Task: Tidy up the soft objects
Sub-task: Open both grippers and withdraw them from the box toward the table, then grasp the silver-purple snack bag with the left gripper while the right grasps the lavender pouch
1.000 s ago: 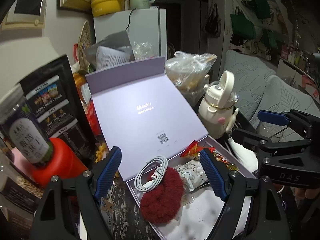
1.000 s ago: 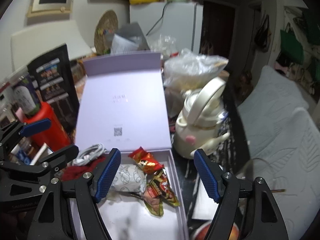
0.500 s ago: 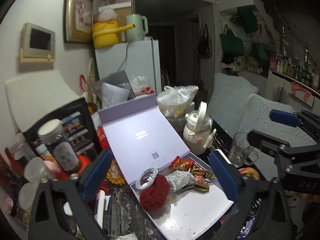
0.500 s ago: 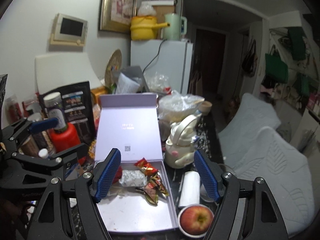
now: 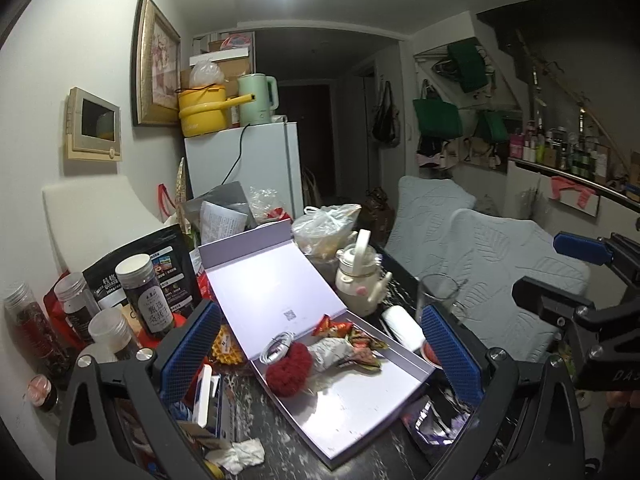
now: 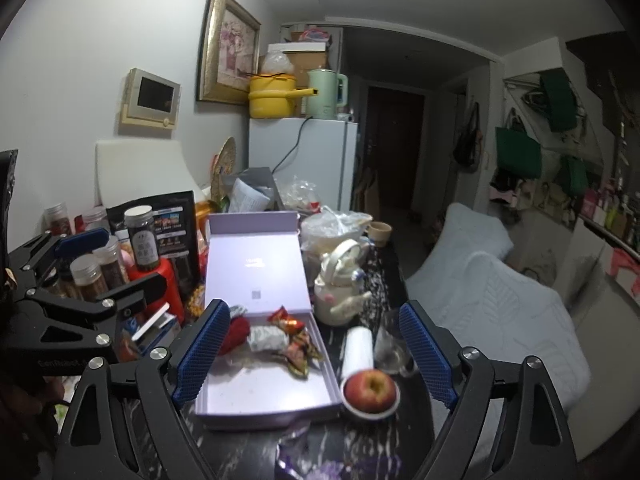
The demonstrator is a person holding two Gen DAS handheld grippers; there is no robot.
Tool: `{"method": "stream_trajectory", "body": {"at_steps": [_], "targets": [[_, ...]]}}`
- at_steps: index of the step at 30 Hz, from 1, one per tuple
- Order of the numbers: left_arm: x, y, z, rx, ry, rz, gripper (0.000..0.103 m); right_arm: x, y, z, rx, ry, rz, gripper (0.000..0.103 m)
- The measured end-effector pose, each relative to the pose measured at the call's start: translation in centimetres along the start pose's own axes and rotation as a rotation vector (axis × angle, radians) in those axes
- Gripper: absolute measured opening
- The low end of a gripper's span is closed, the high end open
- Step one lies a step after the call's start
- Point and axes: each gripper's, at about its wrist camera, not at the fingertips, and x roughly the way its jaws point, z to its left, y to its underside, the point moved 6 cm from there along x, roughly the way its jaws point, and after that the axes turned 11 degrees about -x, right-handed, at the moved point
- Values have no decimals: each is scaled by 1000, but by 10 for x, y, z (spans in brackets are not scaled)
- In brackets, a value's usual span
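A lilac box [image 5: 352, 408] lies on the dark table with its lid propped open. At its hinge end sit a red fluffy scrunchie [image 5: 289, 368], a coiled white cable [image 5: 276, 347], a white crumpled packet [image 5: 332, 354] and colourful snack wrappers [image 5: 362, 342]. My left gripper [image 5: 320, 312] hangs above and well back from the box, wide open and holding nothing. My right gripper [image 6: 313, 308] is also raised and back from the box [image 6: 260, 388]. Its jaws are opening with nothing between them. The scrunchie [image 6: 237, 330] and wrappers [image 6: 298, 344] show past its left pad.
An apple in a small dish [image 6: 370, 390], a white roll [image 6: 359, 346], a glass [image 6: 390, 344] and a cream kettle [image 6: 340, 288] stand right of the box. Several jars [image 5: 144, 296] and a black pouch crowd the left. Grey sofa cushions [image 5: 500, 280] lie beyond the table's right edge.
Both grippers have drawn back and upward from the box, so more of the table and room shows. The left jaws widened first, then the right jaws. The box contents lie as before.
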Motion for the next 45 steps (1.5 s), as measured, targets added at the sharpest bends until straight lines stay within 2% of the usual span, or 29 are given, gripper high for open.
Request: {"method": "stream_trajectory", "body": {"at_steps": [10,14,23,32,45], "targets": [[-34,35,-16,-8,79,13,102,-49,44,9,33,36,17,89],[-41,50,-23,5,87,26,102,-63,63,13,51,51,23,89],[-50,90,-43,28,151,99,102,-86,111,13,105,77,59,89],[-38,137,-57,-12,238,211,102,-97,155,5,165,102,112,89],[2,196,-67,-39,240,366,102,-79,219,2,237,61,186,89]]}}
